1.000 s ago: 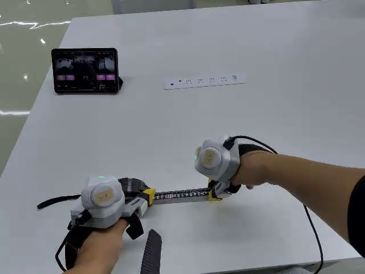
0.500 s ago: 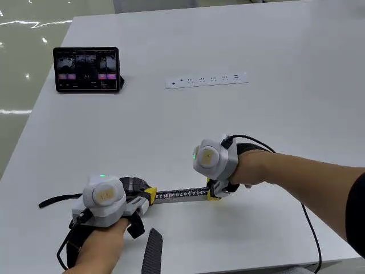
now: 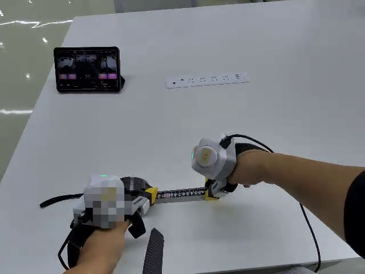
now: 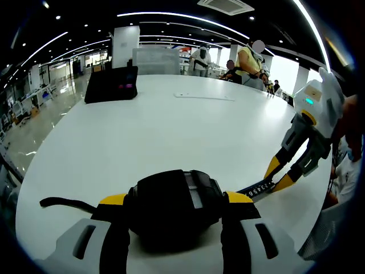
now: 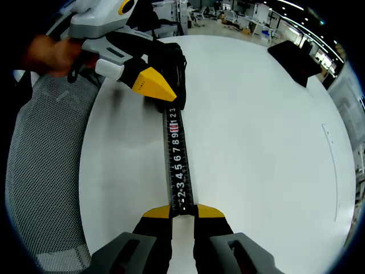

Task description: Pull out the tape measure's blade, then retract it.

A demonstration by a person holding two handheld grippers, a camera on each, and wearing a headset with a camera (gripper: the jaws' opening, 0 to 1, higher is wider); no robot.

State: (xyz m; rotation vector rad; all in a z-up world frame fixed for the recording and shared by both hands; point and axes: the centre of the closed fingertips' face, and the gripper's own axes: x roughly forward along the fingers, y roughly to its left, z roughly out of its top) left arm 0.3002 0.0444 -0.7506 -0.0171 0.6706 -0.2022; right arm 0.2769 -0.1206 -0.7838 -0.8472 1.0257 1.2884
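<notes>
Right gripper [image 3: 210,195] closer, forearm [image 3: 296,177] extended (blade [image 3: 179,194] pinched)

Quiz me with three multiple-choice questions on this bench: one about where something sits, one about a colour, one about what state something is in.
1. Where does the tablet stand?
A) on the floor
B) on the table's far side, left of the power strip
C) at the table's near edge

2. What colour are the tips of the right gripper's fingers?
A) yellow
B) red
C) green

3. How is the tape measure's blade?
A) wound fully in
B) cut off, lying loose
C) pulled partway out, its end pinched

Answers:
1. B: the head view shows it far off, left of the strip.
2. A: the right gripper view shows yellow tips.
3. C: the numbered blade runs from the case in the left gripper to the right gripper's shut fingers.
</notes>
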